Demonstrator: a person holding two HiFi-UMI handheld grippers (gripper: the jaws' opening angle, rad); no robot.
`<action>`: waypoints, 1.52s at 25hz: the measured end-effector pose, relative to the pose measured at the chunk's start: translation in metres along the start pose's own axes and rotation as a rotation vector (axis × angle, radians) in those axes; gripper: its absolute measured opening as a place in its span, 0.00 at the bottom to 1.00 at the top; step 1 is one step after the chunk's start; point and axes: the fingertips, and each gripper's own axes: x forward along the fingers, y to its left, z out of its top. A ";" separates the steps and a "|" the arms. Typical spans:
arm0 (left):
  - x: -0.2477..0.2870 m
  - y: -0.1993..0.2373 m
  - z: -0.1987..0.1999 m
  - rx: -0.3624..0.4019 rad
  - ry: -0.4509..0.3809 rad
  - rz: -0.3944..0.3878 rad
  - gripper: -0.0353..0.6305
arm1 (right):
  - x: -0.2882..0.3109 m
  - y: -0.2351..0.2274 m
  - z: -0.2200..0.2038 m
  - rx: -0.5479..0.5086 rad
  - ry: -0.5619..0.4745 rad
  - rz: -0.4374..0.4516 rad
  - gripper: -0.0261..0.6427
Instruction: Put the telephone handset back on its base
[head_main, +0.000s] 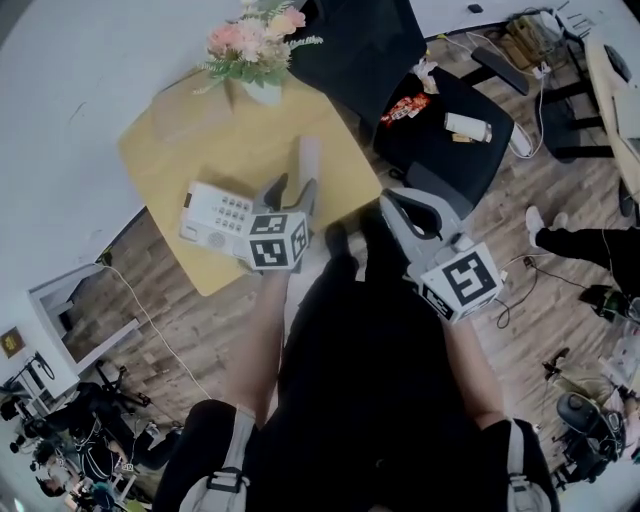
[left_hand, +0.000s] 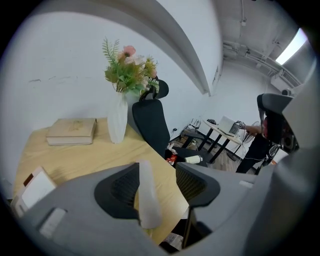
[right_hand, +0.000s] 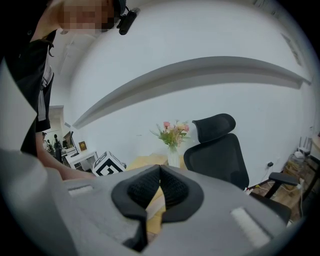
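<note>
White handset stands between parted jaws of left gripper; right gripper pinched closed.

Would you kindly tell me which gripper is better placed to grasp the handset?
Left, I think. The left gripper has open jaws either side of the handset, near the base; the right gripper is shut and farther away.
</note>
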 end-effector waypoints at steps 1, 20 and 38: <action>0.004 0.001 -0.003 -0.003 0.012 0.006 0.38 | 0.002 -0.002 -0.001 0.002 0.004 0.006 0.04; 0.080 0.019 -0.055 -0.058 0.215 0.107 0.47 | 0.042 -0.058 -0.018 0.010 0.095 0.134 0.04; 0.118 0.036 -0.088 -0.074 0.353 0.176 0.49 | 0.069 -0.078 -0.049 0.045 0.168 0.236 0.04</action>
